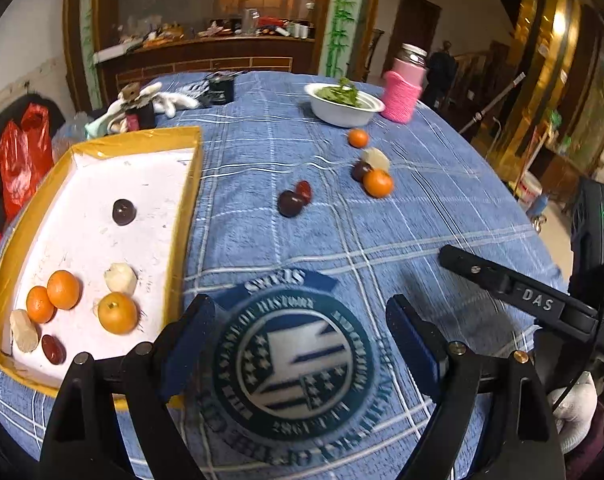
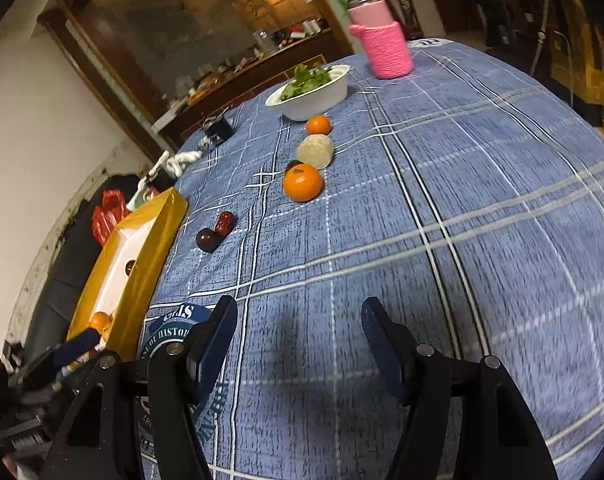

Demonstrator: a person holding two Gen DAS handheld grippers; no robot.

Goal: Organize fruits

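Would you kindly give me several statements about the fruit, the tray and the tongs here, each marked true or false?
1. Three oranges lie in the yellow-rimmed tray. True.
2. Both tongs hold fruit. False: the left tongs and right tongs are open, empty.
3. The white bowl holds greens. True.
4. All fruit is already in the tray. False: the large orange and others remain on the blue cloth.

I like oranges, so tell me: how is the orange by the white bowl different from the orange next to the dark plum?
The orange by the white bowl looks smaller; the orange next to the dark plum looks bigger and lies nearer the grippers. The bowl-side orange lies apart from the other fruit; the bigger one touches the dark plum. A green stem spot shows on the bigger one; I can't see one on the smaller. Both are round, orange, and on the blue cloth, outside the yellow tray.
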